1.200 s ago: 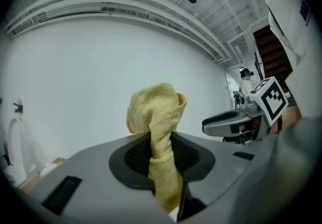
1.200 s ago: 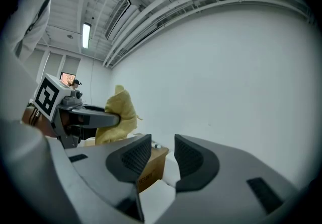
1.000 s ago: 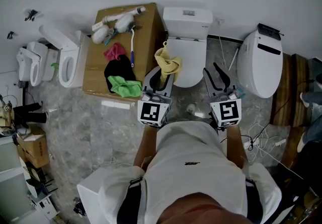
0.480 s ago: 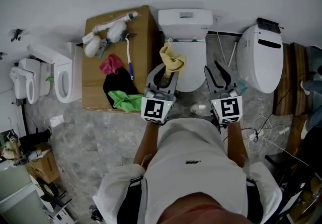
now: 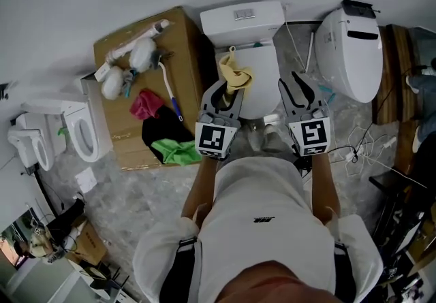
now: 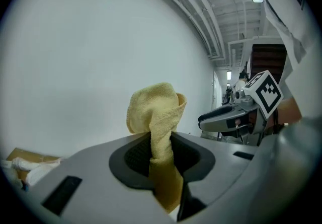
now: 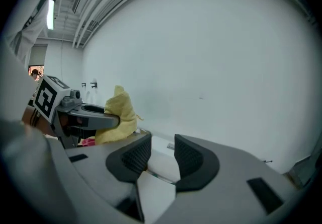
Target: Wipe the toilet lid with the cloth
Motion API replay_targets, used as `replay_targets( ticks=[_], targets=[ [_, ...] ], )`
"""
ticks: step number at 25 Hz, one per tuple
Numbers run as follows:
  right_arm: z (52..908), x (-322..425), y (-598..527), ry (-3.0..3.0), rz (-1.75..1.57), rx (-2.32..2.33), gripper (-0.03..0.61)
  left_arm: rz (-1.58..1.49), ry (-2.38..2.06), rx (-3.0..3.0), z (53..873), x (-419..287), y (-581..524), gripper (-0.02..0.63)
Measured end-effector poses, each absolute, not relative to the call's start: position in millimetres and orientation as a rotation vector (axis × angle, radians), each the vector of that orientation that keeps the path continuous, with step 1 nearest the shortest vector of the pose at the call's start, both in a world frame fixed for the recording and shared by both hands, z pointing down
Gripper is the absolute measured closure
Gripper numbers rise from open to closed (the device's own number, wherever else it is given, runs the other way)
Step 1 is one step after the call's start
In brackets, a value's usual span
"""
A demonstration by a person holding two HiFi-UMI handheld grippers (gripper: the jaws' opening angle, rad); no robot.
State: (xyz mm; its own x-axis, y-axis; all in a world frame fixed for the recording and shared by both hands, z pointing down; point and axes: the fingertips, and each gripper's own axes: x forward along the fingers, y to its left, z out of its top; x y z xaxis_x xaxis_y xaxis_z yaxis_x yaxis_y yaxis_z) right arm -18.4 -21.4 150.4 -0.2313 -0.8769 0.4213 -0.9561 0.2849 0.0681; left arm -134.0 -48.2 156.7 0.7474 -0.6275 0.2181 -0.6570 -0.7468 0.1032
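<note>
The white toilet stands at the top middle of the head view, with its closed lid (image 5: 260, 84) in front of the tank (image 5: 242, 21). My left gripper (image 5: 227, 92) is shut on a yellow cloth (image 5: 234, 77), held above the lid's left side. In the left gripper view the cloth (image 6: 155, 115) is pinched between the pads and sticks up past the tips of my left gripper (image 6: 162, 153). My right gripper (image 5: 294, 88) hovers by the lid's right edge. Its jaws (image 7: 157, 155) stand apart with nothing between them.
A cardboard box (image 5: 125, 46) left of the toilet carries a red cloth (image 5: 144, 104), a black one, a green cloth (image 5: 176, 151) and a brush (image 5: 167, 87). A second white toilet (image 5: 351, 53) stands to the right. Cables (image 5: 361, 152) lie on the floor. Toilet seats (image 5: 75, 133) lean at far left.
The head view has turned, so the toilet and box sit more tilted. Both grippers stay over the toilet's front, and the left one keeps the yellow cloth.
</note>
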Motion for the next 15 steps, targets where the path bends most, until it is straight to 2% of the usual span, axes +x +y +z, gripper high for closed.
replay_targets(
  ticks=[15],
  targets=[
    [277.7, 34.6, -80.1, -2.047, 0.463, 1.604, 0.423, 0.393, -0.821, 2.683, 283.6, -64.9, -101.9, 0.512]
  ],
)
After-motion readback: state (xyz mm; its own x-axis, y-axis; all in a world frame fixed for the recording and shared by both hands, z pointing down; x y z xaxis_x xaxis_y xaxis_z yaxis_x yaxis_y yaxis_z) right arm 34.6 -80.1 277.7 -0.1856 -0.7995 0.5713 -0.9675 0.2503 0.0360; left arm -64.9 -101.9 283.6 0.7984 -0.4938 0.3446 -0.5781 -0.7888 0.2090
